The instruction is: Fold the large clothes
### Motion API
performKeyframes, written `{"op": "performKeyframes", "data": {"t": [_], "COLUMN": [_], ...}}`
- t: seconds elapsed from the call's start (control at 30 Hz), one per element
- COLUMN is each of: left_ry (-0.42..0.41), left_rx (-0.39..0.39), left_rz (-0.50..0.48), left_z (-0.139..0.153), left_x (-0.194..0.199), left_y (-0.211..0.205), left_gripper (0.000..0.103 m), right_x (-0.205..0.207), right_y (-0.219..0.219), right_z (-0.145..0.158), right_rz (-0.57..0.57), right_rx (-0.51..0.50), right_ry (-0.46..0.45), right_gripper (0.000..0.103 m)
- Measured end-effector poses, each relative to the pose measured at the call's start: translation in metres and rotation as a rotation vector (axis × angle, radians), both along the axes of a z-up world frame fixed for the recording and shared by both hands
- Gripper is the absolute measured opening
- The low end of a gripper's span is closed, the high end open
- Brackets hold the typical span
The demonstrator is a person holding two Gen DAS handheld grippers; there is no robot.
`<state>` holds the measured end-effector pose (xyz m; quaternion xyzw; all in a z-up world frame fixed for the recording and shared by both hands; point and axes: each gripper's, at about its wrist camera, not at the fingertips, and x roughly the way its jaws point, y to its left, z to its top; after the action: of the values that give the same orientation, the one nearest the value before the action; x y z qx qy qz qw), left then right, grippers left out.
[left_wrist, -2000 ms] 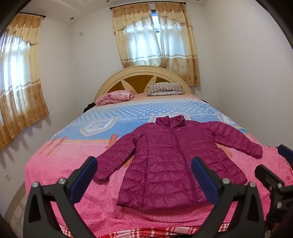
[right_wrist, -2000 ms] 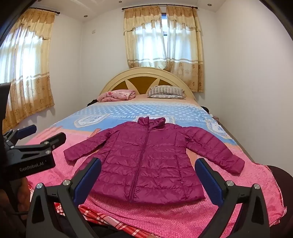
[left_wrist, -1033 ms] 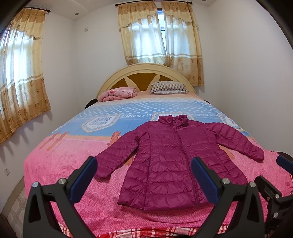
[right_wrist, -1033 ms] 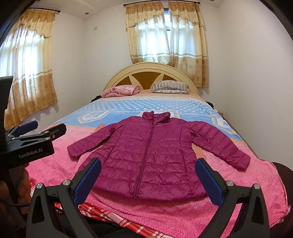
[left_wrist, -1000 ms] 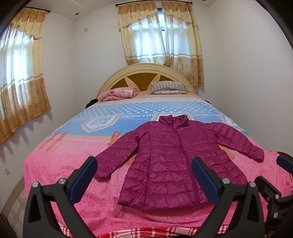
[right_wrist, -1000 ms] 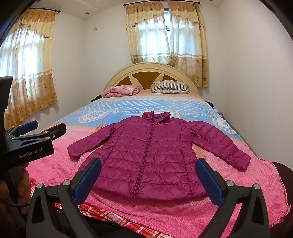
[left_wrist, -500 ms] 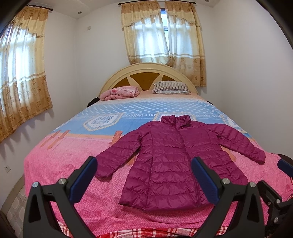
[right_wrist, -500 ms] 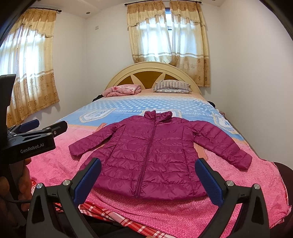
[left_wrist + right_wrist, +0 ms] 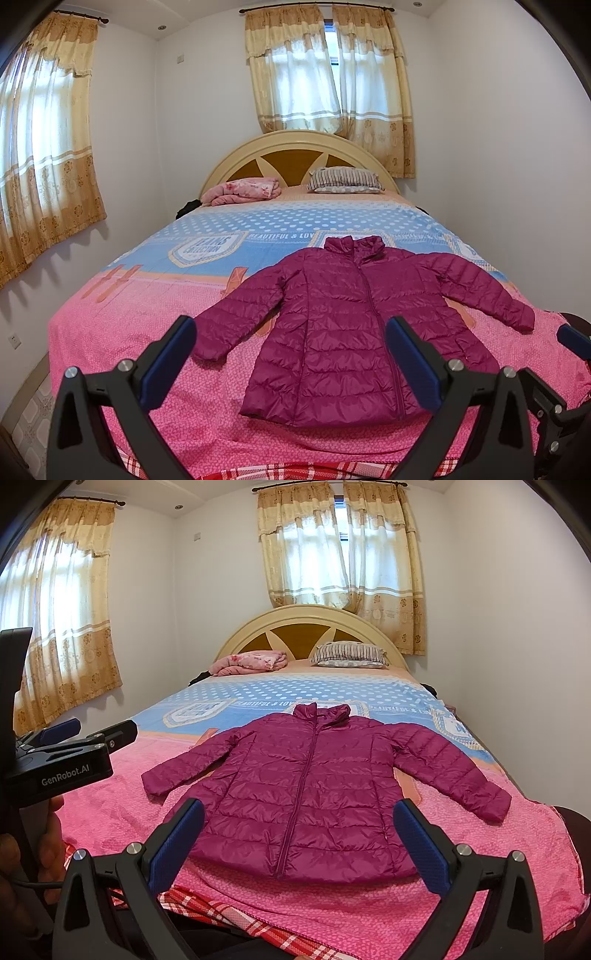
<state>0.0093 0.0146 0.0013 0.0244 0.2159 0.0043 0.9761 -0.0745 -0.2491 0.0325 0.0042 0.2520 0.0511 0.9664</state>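
Magenta puffer jacket [image 9: 354, 325] lies flat, unfolded, ahead of left gripper [image 9: 291, 356] and right gripper [image 9: 299, 836]; both spread wide, empty.

Bright window daylight, sharp, fisheye-warped edges

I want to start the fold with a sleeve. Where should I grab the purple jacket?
Probably at a cuff. The purple jacket lies flat, zipped, sleeves angled outward. The left hand-held gripper, jaws open, could take the left sleeve's cuff from the foot of the bed; the cuff's end lies free on the bedspread.
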Motion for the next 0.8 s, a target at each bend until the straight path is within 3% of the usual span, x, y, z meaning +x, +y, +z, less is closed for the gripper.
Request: {"op": "performKeyframes", "data": {"t": [0.8], "left_ry": [0.002], "left_rx": [-0.004], "left_rz": [0.002], "left_z": [-0.0012], "left_x": [0.0013], "left_y": [-0.0011], "left_gripper": [0.103], "right_x": [0.0008], "right_y": [0.0033], "right_z": [-0.0037], "right_rz": [0.002], "right_rx": [0.021], "right_ry": [-0.01], "right_gripper": [0.102]}}
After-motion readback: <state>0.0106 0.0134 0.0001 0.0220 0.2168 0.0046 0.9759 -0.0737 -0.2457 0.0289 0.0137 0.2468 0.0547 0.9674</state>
